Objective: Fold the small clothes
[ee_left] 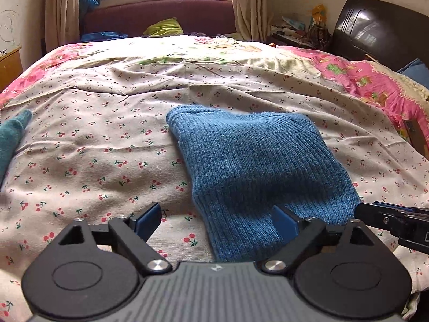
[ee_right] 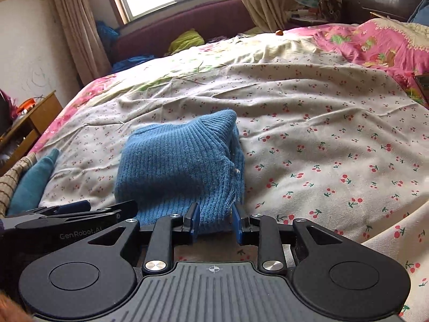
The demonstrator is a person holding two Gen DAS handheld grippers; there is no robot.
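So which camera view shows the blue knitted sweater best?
The left wrist view: the blue knitted sweater lies there large, nearly whole. The right wrist view shows it smaller, its near edge hidden behind the tool.

Ribbed blue knit garment (ee_left: pixel 257 161), soft and matt, on a thin, creased cherry-print cotton sheet (ee_left: pixel 107 134). Matt black plastic left gripper (ee_left: pixel 215 222) with bright metal rivets and smooth blue pads (ee_left: pixel 284 221). Glossy dark wood headboard (ee_left: pixel 375 29) behind.
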